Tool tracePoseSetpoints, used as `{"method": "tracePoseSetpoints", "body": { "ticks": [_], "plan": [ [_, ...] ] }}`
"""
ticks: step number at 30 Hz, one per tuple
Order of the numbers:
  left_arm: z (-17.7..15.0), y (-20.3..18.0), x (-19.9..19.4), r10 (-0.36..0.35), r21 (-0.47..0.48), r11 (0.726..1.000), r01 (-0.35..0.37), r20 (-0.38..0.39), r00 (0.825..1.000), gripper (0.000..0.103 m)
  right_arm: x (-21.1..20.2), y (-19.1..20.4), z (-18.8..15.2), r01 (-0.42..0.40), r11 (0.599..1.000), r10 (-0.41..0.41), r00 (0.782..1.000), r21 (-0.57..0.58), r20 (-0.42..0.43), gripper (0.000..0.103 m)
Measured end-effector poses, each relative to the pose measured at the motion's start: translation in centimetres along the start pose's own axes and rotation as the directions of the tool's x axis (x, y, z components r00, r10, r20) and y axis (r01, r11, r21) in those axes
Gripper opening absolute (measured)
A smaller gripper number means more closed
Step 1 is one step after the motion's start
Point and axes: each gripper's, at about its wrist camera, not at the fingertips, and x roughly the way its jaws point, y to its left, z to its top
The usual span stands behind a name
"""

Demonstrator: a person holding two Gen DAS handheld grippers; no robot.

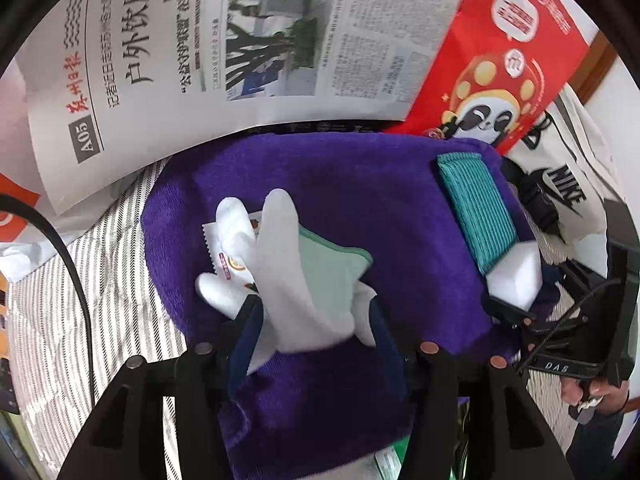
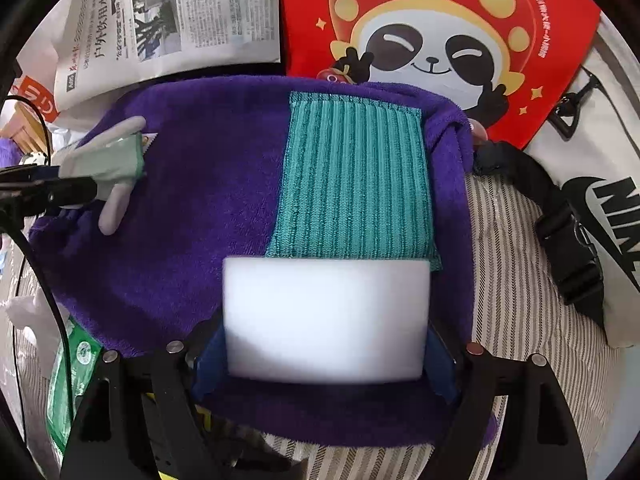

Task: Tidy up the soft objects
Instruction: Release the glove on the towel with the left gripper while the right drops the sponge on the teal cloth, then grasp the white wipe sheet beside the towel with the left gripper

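A purple towel (image 1: pixel 340 200) lies spread on the striped bed; it also shows in the right wrist view (image 2: pixel 200 200). My left gripper (image 1: pixel 316 320) is shut on a white and pale green glove (image 1: pixel 296 272), held over the towel's left part, above a small white packet (image 1: pixel 228 256). My right gripper (image 2: pixel 324 344) is shut on a white sponge block (image 2: pixel 324 316), held just in front of a teal ribbed cloth (image 2: pixel 352 176) that lies on the towel. The sponge (image 1: pixel 516 276), the teal cloth (image 1: pixel 476 212) and the glove (image 2: pixel 104 164) show in the other views.
A newspaper (image 1: pixel 200 48) and a red panda-print bag (image 1: pixel 500 64) lie behind the towel. A white Nike bag (image 2: pixel 600 200) with a black strap (image 2: pixel 560 216) is at the right. Green packets (image 2: pixel 76 364) and a black cable (image 1: pixel 68 264) are at the left.
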Motion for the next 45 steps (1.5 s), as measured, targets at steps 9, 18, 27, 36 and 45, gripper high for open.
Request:
{"method": "tracePoseSetpoints", "body": {
  "ticks": [9, 18, 27, 36, 45],
  "plan": [
    [-2.0, -1.0, -2.7, 0.025, 0.028, 0.999, -0.025, 0.018, 1.0, 0.061, -3.6, -0.1, -0.5, 0.011, 1.0, -0.012, 0.997, 0.021, 0.07, 0.097],
    [-5.4, -0.5, -6.6, 0.042, 0.017, 0.999, -0.043, 0.061, 0.997, 0.061, -8.1, -0.4, -2.3, 0.021, 0.998, -0.028, 0.993, 0.066, 0.111, 0.097],
    [-12.1, -0.3, -7.3, 0.093, 0.063, 0.993, -0.097, 0.072, 0.993, 0.061, -11.3, 1.4, -7.0, -0.01, 0.997, -0.001, 0.989, 0.076, 0.145, 0.097],
    [-14.2, 0.3, -4.1, 0.039, 0.117, 0.992, -0.046, 0.067, 0.997, 0.061, -11.4, 2.9, -9.9, -0.065, 0.993, 0.052, 0.991, 0.101, 0.121, 0.097],
    [-14.6, -1.2, -2.6, 0.091, 0.206, 0.972, -0.113, 0.111, 0.99, 0.07, -9.8, 2.2, -11.9, -0.049, 0.989, 0.039, 0.996, 0.142, 0.076, 0.097]
  ]
}}
